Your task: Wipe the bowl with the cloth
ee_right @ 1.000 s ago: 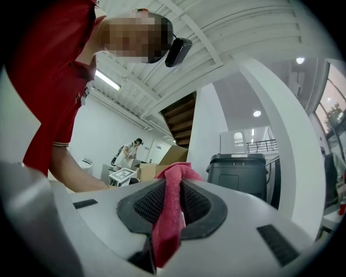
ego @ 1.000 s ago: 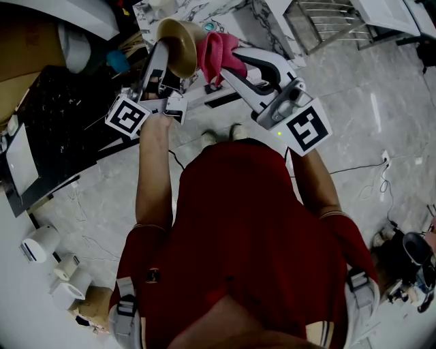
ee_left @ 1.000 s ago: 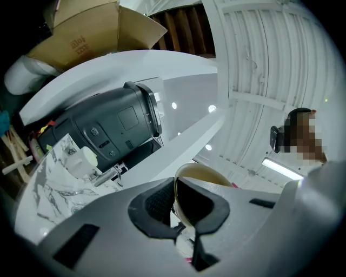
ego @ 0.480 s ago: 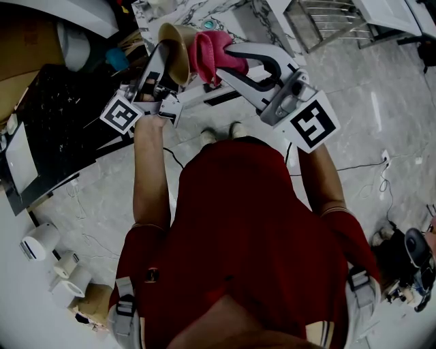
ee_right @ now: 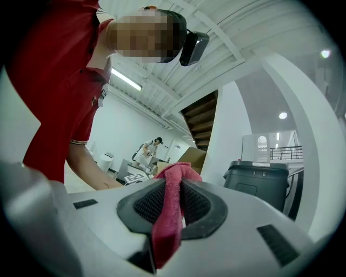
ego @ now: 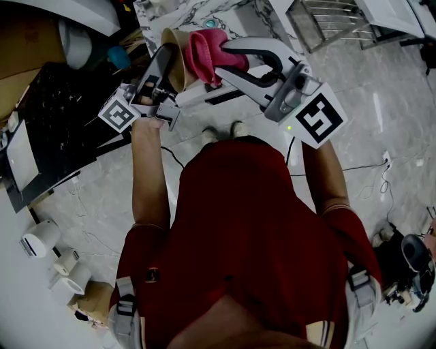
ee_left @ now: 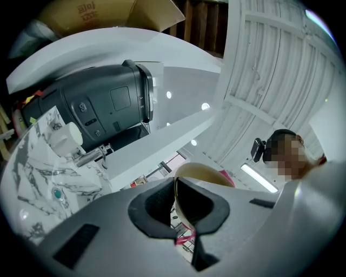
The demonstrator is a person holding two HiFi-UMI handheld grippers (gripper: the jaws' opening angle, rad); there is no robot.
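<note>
A tan bowl (ego: 175, 58) is held on its side in the air, its rim pinched by my left gripper (ego: 172, 56). Seen from the left gripper view, the bowl's rim (ee_left: 201, 172) passes between the shut jaws of my left gripper (ee_left: 175, 216). A pink cloth (ego: 204, 53) is bunched against the bowl's open side, and my right gripper (ego: 216, 58) is shut on it. In the right gripper view the cloth (ee_right: 168, 211) hangs down between the two dark pads (ee_right: 197, 208) of my right gripper (ee_right: 172, 213).
A marble-patterned counter (ego: 197, 13) lies beyond the bowl, with a teal object (ego: 210, 25) on it. A black machine (ee_left: 102, 103) and a white cup (ee_left: 66, 138) stand on the counter. A wire rack (ego: 327, 20) is at the upper right, a black mat (ego: 54, 129) at the left.
The right gripper has carried the cloth left and up against the bowl's opening. The bowl has tilted further toward the cloth, and the left gripper has shifted slightly left.
</note>
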